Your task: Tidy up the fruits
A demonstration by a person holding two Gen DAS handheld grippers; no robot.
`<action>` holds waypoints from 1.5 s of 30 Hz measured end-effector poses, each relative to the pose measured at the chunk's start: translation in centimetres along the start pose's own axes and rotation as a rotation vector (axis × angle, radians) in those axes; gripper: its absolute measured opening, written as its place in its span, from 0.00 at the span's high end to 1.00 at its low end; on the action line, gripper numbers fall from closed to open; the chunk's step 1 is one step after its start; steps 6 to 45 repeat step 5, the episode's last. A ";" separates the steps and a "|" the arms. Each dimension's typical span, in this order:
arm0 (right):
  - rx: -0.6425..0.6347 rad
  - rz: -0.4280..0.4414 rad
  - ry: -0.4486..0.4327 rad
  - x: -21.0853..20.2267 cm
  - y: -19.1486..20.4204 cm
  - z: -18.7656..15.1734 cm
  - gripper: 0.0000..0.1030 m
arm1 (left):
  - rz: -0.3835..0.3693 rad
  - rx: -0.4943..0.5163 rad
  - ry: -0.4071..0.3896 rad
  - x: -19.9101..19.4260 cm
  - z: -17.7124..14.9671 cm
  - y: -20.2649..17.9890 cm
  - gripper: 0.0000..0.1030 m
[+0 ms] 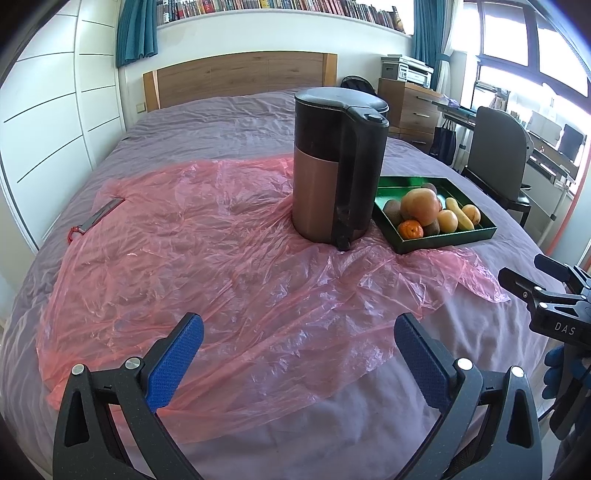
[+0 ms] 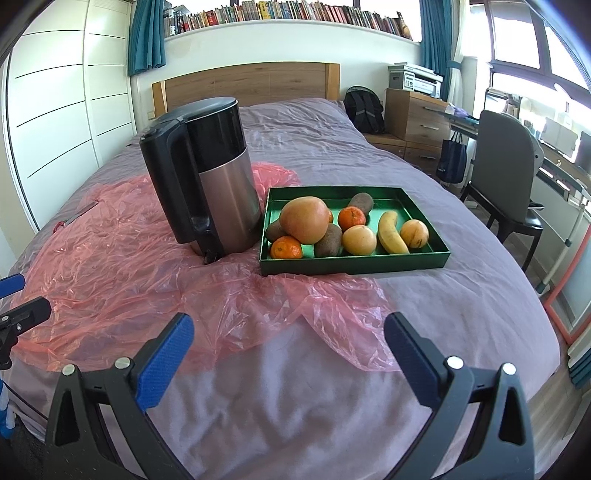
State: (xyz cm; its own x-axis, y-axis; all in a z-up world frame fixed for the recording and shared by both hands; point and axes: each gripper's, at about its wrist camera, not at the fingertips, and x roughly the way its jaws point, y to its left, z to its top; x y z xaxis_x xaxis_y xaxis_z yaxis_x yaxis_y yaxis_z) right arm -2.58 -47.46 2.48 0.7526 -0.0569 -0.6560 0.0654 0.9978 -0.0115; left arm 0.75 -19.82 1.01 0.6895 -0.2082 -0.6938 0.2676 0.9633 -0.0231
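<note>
Home bedroom: bed, wooden headboard, bookshelf, probably desk by window.

- Bed with a wrinkled purple cover.
- Pink plastic sheet spread over its left and middle.
- Kettle upright on the sheet.
- Green tray just right of the kettle, its near edge on the sheet.

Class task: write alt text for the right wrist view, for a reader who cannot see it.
A green tray of fruit sits on a bed beside a kettle, which stands on pink plastic sheeting. The open right gripper frames the foreground, holding nothing.
</note>
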 end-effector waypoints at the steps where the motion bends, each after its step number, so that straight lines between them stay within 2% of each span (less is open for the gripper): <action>1: 0.000 0.001 0.000 0.0 0.0 0.0 0.00 | 0.000 0.000 0.000 0.0 0.0 0.0 0.01; 45: 0.000 0.000 0.000 0.0 0.0 0.0 0.00 | -0.004 0.003 0.002 0.0 0.0 0.1 0.01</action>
